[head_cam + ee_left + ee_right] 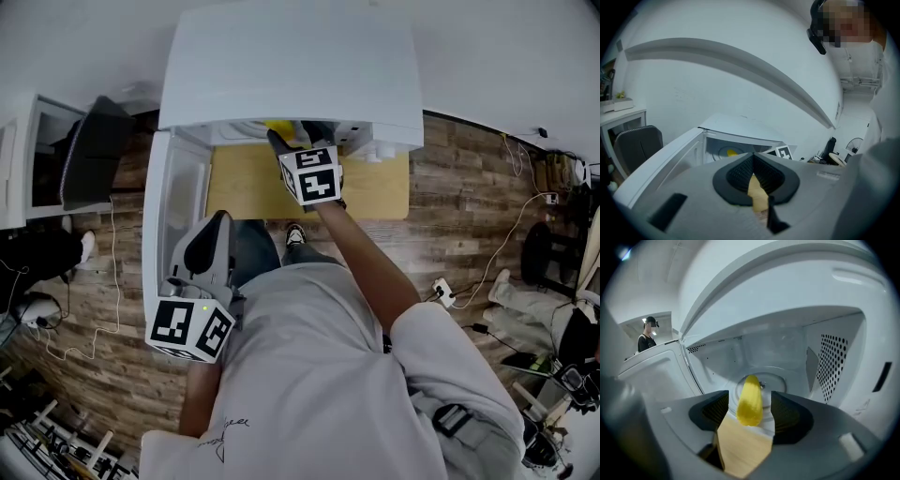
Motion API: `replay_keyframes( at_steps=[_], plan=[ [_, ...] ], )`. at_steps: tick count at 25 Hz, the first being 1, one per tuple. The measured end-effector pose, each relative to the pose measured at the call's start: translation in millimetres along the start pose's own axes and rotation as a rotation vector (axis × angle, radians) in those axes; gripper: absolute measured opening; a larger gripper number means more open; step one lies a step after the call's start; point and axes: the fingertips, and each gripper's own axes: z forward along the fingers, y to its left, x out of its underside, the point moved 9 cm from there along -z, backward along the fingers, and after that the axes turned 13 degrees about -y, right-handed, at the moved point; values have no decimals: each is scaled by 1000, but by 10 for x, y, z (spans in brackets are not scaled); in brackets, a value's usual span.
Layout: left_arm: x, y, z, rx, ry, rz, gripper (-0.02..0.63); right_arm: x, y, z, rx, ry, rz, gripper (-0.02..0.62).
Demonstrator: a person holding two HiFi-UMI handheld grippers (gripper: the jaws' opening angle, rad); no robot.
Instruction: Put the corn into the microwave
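— So, where's the corn (pixel 750 401) right now?

— Directly ahead of the right tool (pixel 750 397), lying on the turntable (pixel 774 380) inside the microwave (pixel 291 66). It runs lengthwise along the line the tool points. Its near end shows in the gap between the two pads.

— Clamped, then?

— No. The jaws stand wide apart, with clear space on either side of the cob, and neither pad touches it. I'd judge it rests on the turntable by its own weight, so the placing itself looks done.

— Why lay it that deep?

— Well past the front lip, the door (pixel 173 197) can't catch it. That door hangs open to the tool's left, out of its way.

— And the left tool (pixel 753 159)?

— Held low and well back from the opening, on the door side. Its jaws are together with nothing between them. It's probably parked there to swing the door closed.

— What does the next move call for?

— Drawing the right tool straight back over the counter (pixel 375 187) beneath it without brushing the cob, since a round cob rolls easily.
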Motion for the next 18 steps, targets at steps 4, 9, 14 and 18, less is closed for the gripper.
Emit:
replay_keyframes(
  at_steps=[4, 9, 14, 18],
  plan=[
    [18, -67, 23, 17, -4, 1, -11, -7, -19, -107, -13, 0, 1, 282],
    [56, -118, 60, 24, -4, -5, -12, -42, -60, -247, -26, -6, -7, 253],
    [57, -130, 76, 26, -2, 1, -12, -55, -87, -360, -31, -5, 7, 241],
    [73, -145, 99, 24, -2, -1, -12, -92, -116, -460, -39, -10, 27, 222]
  ],
)
